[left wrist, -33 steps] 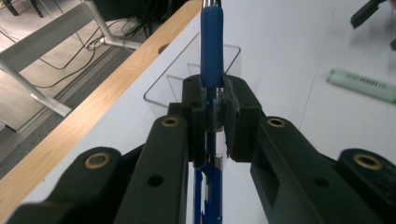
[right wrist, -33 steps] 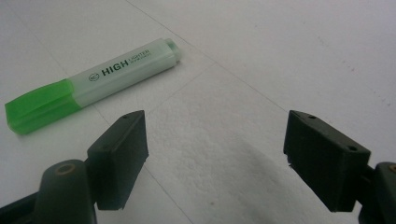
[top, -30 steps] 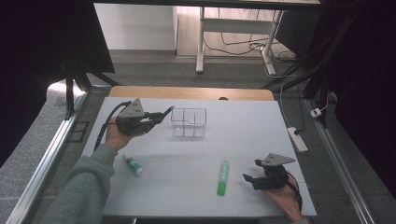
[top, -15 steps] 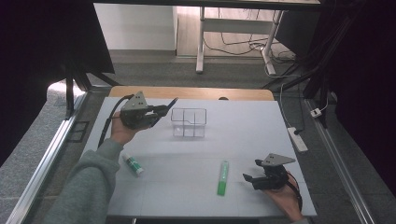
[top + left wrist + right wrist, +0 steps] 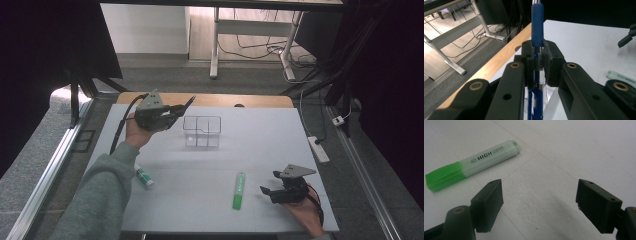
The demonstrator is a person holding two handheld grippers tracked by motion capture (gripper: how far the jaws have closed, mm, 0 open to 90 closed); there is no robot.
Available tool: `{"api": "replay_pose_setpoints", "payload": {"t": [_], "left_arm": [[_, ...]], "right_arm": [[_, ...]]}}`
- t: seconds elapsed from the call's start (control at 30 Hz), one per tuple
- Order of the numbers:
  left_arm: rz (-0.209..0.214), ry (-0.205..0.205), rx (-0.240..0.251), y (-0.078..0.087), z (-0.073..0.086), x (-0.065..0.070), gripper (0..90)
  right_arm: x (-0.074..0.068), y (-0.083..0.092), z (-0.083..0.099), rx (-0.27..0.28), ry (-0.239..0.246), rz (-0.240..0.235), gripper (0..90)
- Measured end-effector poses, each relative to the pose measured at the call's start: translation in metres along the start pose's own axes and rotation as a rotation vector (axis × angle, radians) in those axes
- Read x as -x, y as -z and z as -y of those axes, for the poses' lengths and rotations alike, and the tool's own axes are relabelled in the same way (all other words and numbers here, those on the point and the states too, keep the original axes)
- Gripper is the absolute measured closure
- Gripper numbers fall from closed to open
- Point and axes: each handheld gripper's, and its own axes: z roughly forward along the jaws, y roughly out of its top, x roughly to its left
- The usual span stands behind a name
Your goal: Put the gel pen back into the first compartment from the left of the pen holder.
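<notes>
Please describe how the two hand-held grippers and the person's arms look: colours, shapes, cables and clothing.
Both grippers, the left gripper and the right gripper, are black with blocky jaws, brass-coloured pivot pins and a grey three-cornered plate on top. A black cable trails from each. The left arm wears a grey sleeve.

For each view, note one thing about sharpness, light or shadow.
High view: dark surroundings, bright white table. Left gripper view: blue pen soft-edged, floor behind blurred. Right gripper view: green highlighter lettering sharp, near jaws softer, grey shadow between them.

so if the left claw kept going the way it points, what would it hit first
Probably the clear box. The left claw, shut on a blue pen, aims toward the box's top edge, though it seems to sit higher, so the pen tip might pass just over it.
</notes>
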Motion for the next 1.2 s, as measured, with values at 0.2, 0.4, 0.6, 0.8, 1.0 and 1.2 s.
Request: {"api": "replay_pose_setpoints", "payload": {"t": [0.2, 0.4, 0.6, 0.8, 1.0, 1.2], "left_arm": [[0.003, 0.018, 0.009, -0.012, -0.002, -0.001, 78.9], [0.009, 0.037, 0.009, -0.023, -0.002, -0.001, 78.9], [0.013, 0.054, 0.012, -0.032, -0.002, -0.003, 78.9], [0.014, 0.055, 0.009, -0.042, -0.002, -0.004, 78.9], [0.017, 0.062, 0.007, -0.048, -0.002, -0.005, 78.9], [0.024, 0.065, 0.002, -0.052, -0.002, -0.005, 78.9]], "right_arm": [[0.0, 0.0, 0.0, -0.001, 0.0, -0.001, 22.1], [0.0, 0.0, 0.001, -0.002, -0.001, -0.003, 22.1], [0.001, -0.001, 0.001, -0.005, 0.0, -0.004, 22.1], [0.001, -0.001, 0.001, -0.006, 0.0, -0.004, 22.1], [0.001, -0.001, 0.001, -0.007, -0.001, -0.005, 22.1], [0.001, -0.001, 0.001, -0.008, -0.002, -0.006, 22.2]]}}
